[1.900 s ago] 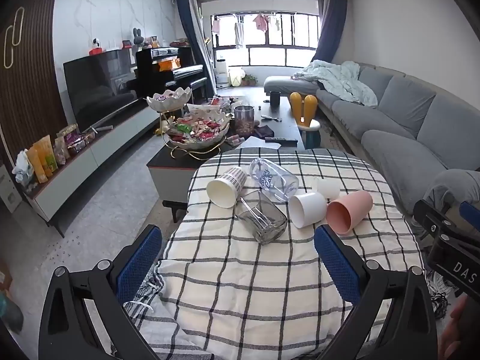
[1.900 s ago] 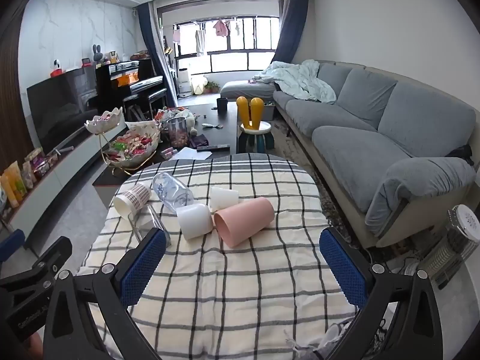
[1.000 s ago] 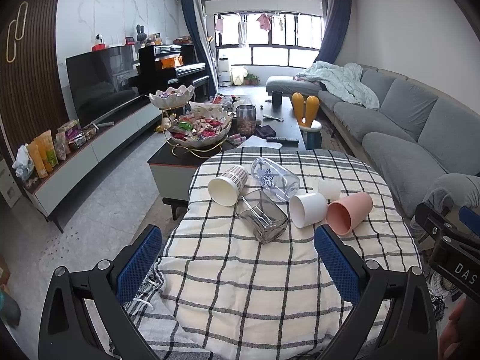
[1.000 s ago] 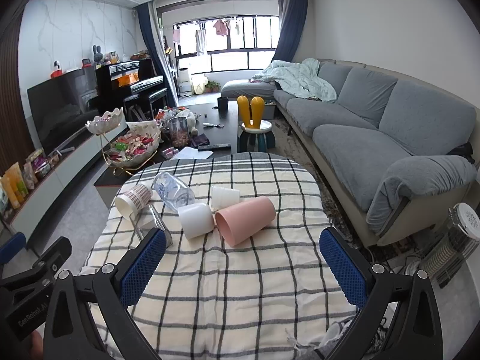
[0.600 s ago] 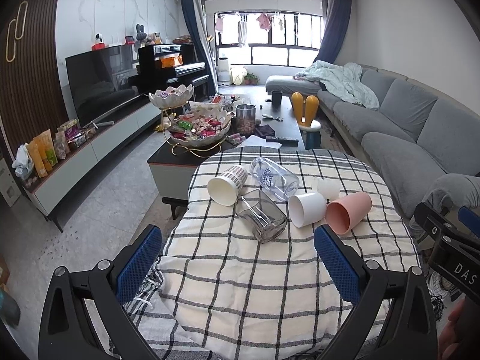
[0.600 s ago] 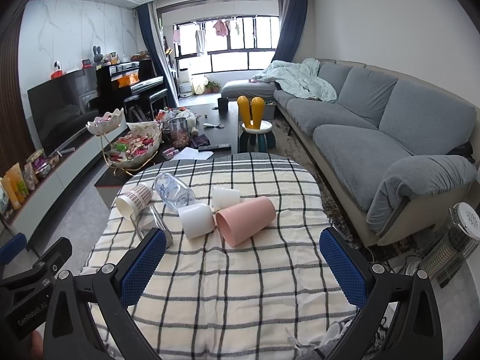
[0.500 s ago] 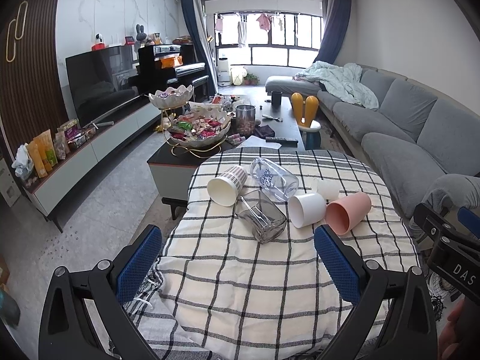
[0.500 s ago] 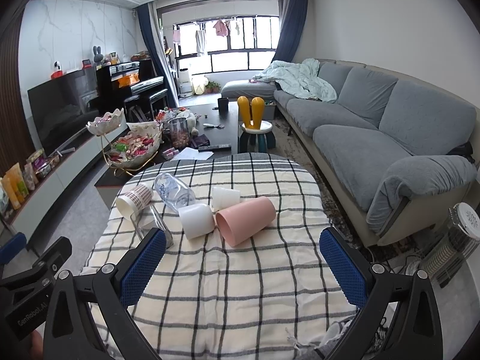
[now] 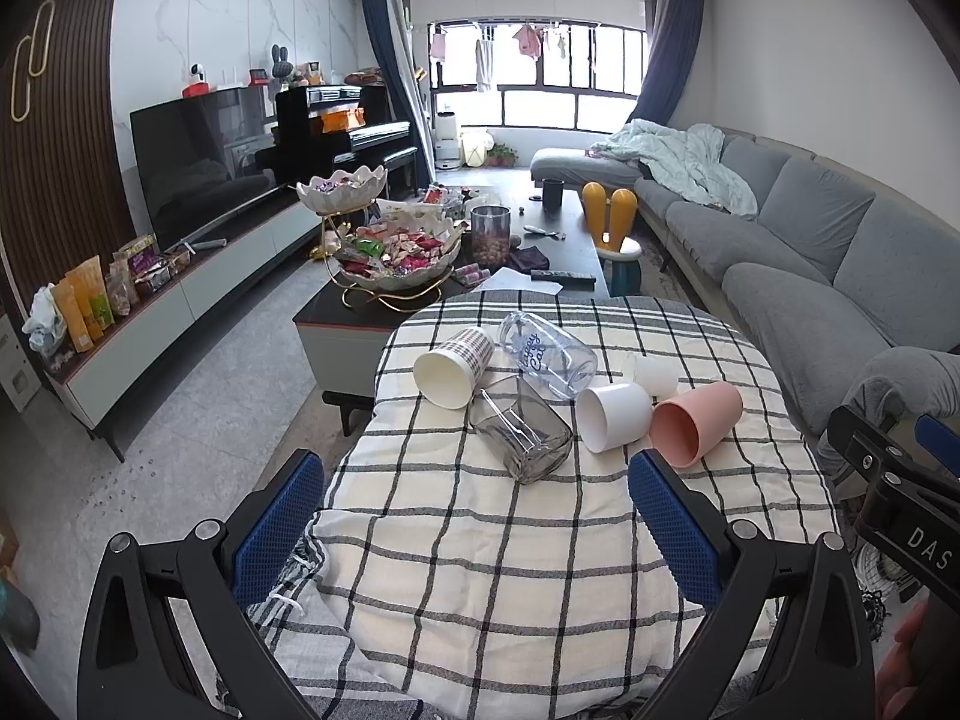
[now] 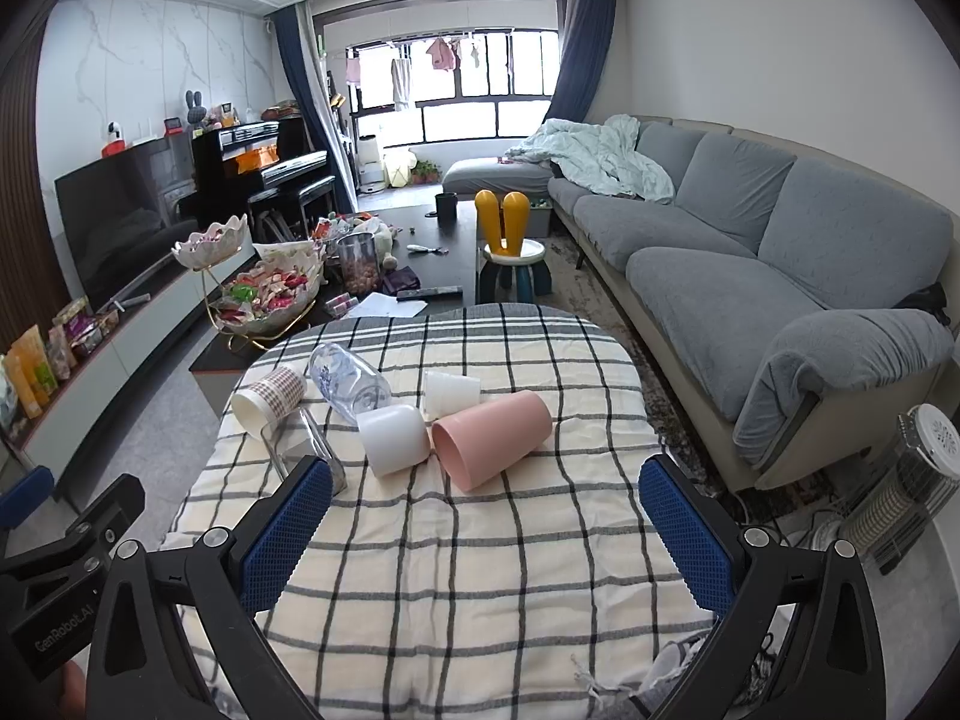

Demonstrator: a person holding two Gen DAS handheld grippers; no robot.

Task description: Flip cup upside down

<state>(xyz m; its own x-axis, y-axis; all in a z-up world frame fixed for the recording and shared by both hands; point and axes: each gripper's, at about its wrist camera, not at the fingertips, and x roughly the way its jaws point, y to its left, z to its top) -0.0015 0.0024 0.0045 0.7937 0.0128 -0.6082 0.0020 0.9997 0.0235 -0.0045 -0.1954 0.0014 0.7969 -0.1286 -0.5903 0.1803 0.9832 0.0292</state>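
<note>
Several cups lie on their sides on the checked tablecloth (image 9: 480, 546): a plaid paper cup (image 9: 454, 365), a clear printed glass (image 9: 547, 354), a square smoky glass (image 9: 521, 437), a white cup (image 9: 613, 417), a small white cup (image 9: 654, 375) and a pink cup (image 9: 696, 423). In the right wrist view the pink cup (image 10: 492, 439) and the white cup (image 10: 394, 440) lie nearest. My left gripper (image 9: 474, 516) is open and empty, short of the cups. My right gripper (image 10: 485, 531) is open and empty, just short of the pink cup.
A dark coffee table (image 9: 354, 315) with a snack bowl (image 9: 396, 255) stands beyond the table. A grey sofa (image 10: 750, 276) runs along the right. A TV console (image 9: 180, 294) lines the left wall. A heater (image 10: 912, 480) stands on the floor at right.
Both views have shifted very slightly. The cups have not moved and both grippers stay open.
</note>
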